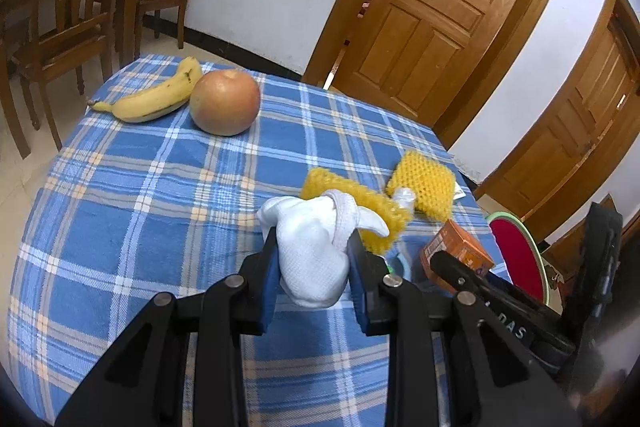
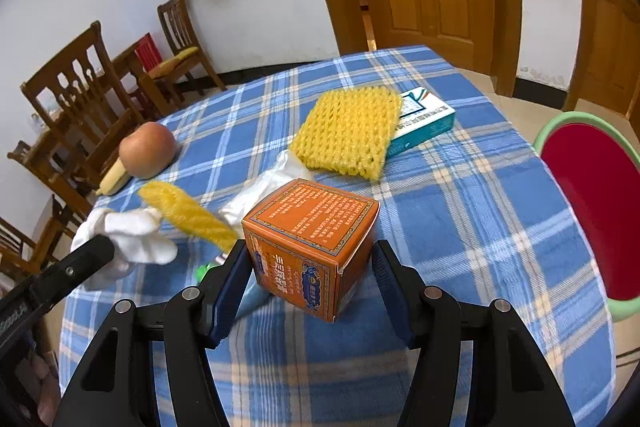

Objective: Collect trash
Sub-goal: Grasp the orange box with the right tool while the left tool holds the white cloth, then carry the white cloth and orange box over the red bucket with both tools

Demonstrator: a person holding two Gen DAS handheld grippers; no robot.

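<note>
The right gripper's fingers [image 2: 226,291] are standing partly open around the orange box [image 2: 312,247], one pad touching, the other just clear. An uneven squeeze risks twisting the box out. The left gripper [image 1: 312,259] is clamping the white glove [image 1: 316,247], which could drag the yellow foam net [image 1: 352,203] lying against it. Farther toward the surface's [image 2: 480,227] far edge, another net [image 2: 348,133] is overlapping a teal box [image 2: 424,123].
</note>
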